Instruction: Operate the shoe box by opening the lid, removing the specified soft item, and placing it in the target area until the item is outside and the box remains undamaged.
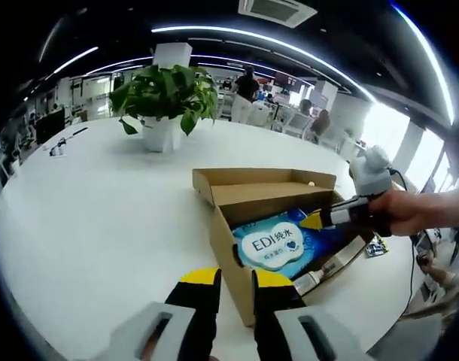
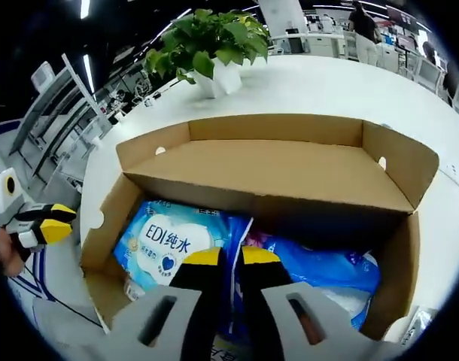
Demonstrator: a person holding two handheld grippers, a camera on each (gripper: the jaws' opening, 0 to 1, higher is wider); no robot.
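right gripper (image 2: 233, 259) nearly closed over blue wipes pack (image 2: 173, 244) inside open shoe box (image 2: 275, 169).

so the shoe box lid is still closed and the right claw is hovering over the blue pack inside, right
Not quite: the lid is open, folded back behind the shoe box, as the right gripper view shows. The rest holds: the right claw is down over the blue pack lying inside, its jaws close together.

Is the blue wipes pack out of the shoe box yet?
Not yet. The blue wipes pack lies inside the open shoe box, lid folded back. The right tongs sit over it; grip unclear.
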